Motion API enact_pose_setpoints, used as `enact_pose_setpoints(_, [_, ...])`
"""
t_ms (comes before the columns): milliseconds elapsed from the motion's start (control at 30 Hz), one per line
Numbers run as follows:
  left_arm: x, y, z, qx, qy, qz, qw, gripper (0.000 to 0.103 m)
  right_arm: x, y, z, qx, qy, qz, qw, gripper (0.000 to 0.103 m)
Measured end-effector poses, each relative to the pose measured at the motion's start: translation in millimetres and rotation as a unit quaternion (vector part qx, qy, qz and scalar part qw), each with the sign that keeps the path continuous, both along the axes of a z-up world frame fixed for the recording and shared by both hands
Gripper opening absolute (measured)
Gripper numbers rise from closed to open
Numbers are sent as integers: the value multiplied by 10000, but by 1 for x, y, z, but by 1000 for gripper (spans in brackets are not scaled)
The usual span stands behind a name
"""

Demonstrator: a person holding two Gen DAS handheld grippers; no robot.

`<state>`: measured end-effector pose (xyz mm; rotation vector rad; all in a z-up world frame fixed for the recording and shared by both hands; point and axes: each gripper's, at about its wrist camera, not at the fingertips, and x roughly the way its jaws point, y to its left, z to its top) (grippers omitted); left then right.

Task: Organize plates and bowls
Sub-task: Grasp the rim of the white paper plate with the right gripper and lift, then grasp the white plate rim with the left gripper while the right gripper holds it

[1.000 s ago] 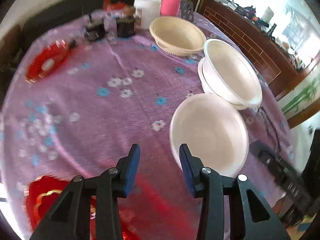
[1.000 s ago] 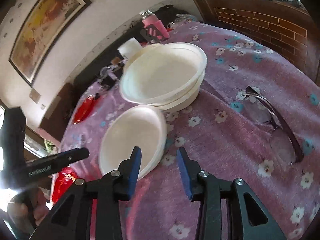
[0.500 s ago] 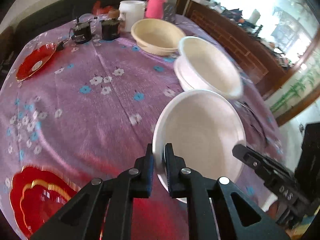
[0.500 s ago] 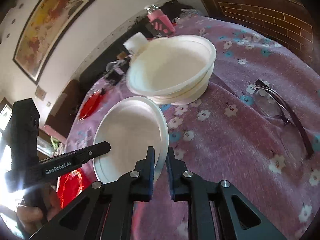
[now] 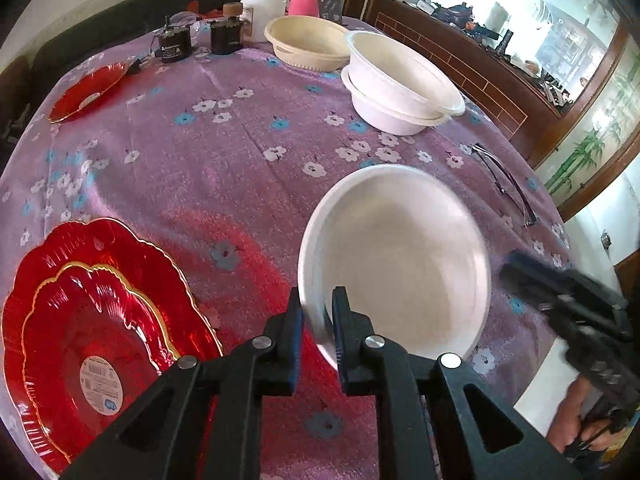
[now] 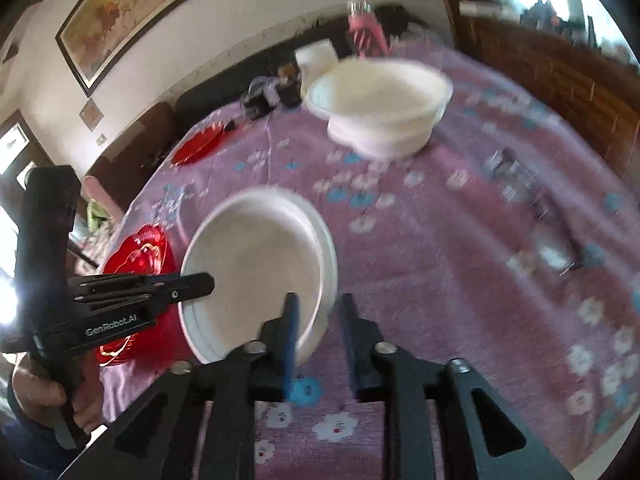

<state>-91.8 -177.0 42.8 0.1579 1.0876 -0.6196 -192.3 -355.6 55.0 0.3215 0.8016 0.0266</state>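
Left tool (image 5: 316,312) pinches the white bowl (image 5: 400,256) rim at 6 o'clock, lifting it for stacking; right tool (image 6: 318,320) straddles the rim, fingers slightly apart.

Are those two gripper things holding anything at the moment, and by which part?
Yes. The left gripper pinches the near rim of the white bowl. The right gripper straddles the rim of that same bowl, its jaws slightly apart.

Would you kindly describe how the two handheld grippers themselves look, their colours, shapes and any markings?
Both are matte black plastic with triangular cut-outs and silver pivot screws. The left gripper and right gripper have blue pads lining their jaws. The left one's side carries white "GenRobot.AI" lettering, seen from the right wrist. A bare hand grips its handle.
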Motion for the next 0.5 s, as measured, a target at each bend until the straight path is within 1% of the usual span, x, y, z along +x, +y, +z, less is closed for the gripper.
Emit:
enact_pose_setpoints(67, [2,0,0,-9,-3,-7,10000,13,-8,-4,14,-94,-295,-75,9995,49])
enact_pose_setpoints(133, [2,0,-1,18,-57,26,10000,14,-23,-10,33,-211,-753,-278,9965,49])
enact_pose_setpoints(167, [2,-1,-1,26,-68,17,10000,14,-31,-11,42,-333,-967,-425,9938,50])
enact_pose_setpoints(200, [2,-1,-2,41,-68,6,10000,14,-39,-10,52,-519,-1222,-590,9894,52])
enact_pose_setpoints(233, [2,-1,-2,29,-71,21,10000,14,-50,-7,62,-766,-1538,-692,9827,56])
enact_pose_setpoints(300, [2,-2,-2,9,-68,24,10000,14,-62,1,76,-1207,-1937,-848,9699,89])
enact_pose_setpoints(333, [2,-2,-3,7,-64,36,10000,15,-65,2,79,-1309,-2077,-889,9653,95])
enact_pose_setpoints(367, [2,-2,-3,-3,-67,45,10000,15,-66,1,78,-1252,-2105,-809,9661,97])
enact_pose_setpoints(400, [2,-2,-4,-6,-71,37,10000,16,-63,-3,75,-1095,-2022,-716,9706,97])
enact_pose_setpoints(433, [1,-3,-5,16,-72,19,10000,16,-58,-11,68,-794,-1852,-662,9772,97])
enact_pose_setpoints(467, [0,-4,-5,33,-84,11,10000,17,-55,-16,62,-572,-1790,-636,9801,93])
enact_pose_setpoints(500, [-1,-4,-5,52,-117,-3,9999,17,-54,-22,56,-389,-1790,-627,9811,73])
